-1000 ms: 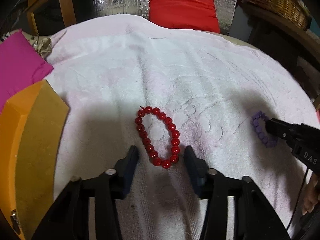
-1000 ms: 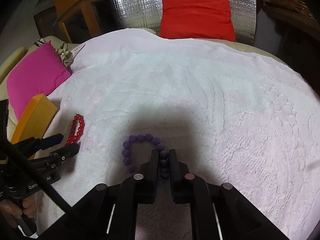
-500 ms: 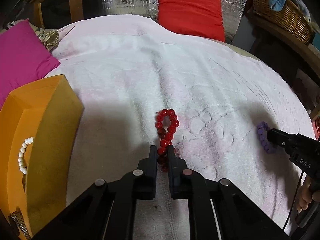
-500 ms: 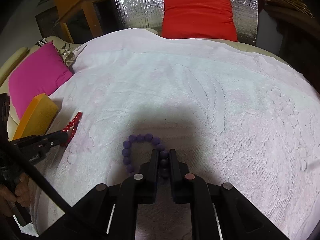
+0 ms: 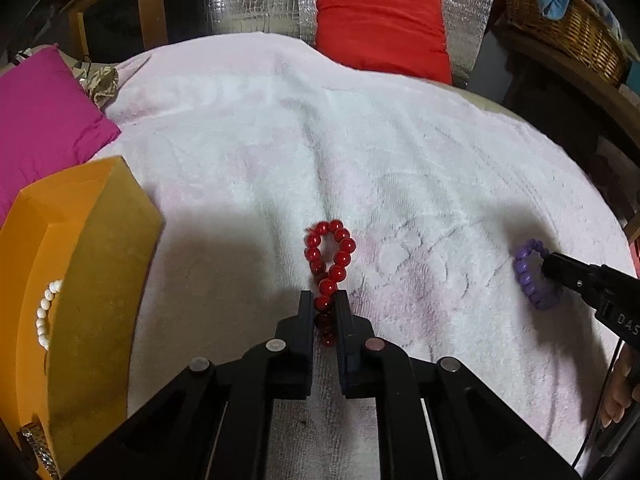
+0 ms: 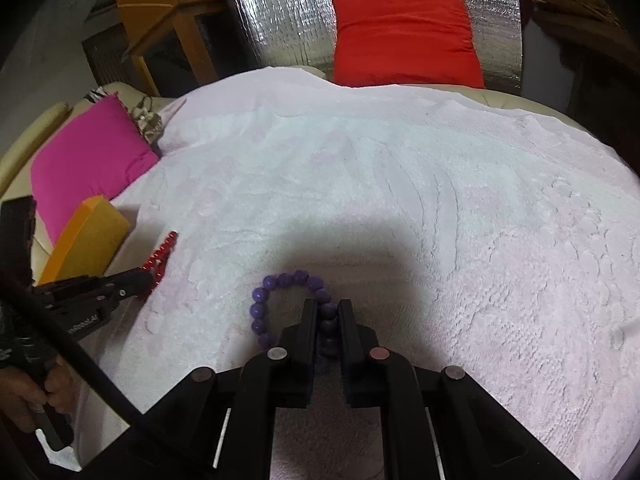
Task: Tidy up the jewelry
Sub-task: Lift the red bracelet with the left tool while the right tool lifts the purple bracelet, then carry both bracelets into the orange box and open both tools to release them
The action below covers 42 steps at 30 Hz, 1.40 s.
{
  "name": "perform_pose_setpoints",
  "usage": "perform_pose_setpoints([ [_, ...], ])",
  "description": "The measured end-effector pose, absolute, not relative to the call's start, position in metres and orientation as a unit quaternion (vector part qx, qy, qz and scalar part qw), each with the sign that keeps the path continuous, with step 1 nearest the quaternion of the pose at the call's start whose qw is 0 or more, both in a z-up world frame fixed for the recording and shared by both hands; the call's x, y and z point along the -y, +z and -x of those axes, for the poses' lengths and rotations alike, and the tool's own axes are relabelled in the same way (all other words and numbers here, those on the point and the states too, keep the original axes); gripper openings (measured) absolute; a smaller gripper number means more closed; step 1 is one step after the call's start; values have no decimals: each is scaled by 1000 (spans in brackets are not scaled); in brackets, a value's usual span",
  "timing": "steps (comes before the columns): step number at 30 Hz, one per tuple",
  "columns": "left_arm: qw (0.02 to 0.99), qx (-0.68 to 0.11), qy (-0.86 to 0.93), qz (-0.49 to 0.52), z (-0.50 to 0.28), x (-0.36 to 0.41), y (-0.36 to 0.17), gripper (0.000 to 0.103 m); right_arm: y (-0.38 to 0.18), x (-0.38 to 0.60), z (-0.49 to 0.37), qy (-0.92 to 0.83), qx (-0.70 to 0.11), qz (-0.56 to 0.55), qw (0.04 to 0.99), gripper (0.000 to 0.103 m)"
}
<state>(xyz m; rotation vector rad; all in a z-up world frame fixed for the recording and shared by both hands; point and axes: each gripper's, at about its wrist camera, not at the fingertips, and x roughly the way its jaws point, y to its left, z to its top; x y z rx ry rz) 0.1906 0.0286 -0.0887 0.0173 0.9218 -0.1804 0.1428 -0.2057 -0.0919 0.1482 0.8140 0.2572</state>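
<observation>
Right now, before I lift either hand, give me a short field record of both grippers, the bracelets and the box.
left gripper: shut on red bracelet, pinched into a narrow loop
right gripper: shut on purple bracelet
surface: both bracelets lie on white towel
orange box: on the left, open
box contents: white bead bracelet, metal watch band

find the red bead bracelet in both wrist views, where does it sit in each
Left wrist view: red bead bracelet at lower centre, pinched between the left gripper fingers, on the white towel.
Right wrist view: red bead bracelet at far left, at the tip of the left gripper.
Shared landmark: the orange box, beside the bracelet in both.
</observation>
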Motion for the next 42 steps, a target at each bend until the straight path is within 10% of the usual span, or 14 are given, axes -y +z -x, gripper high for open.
perform_pose_setpoints([
  [42,948,-270,-136,96,-59,-123,42,10,6,98,-76,247,-291,-113,918,11],
])
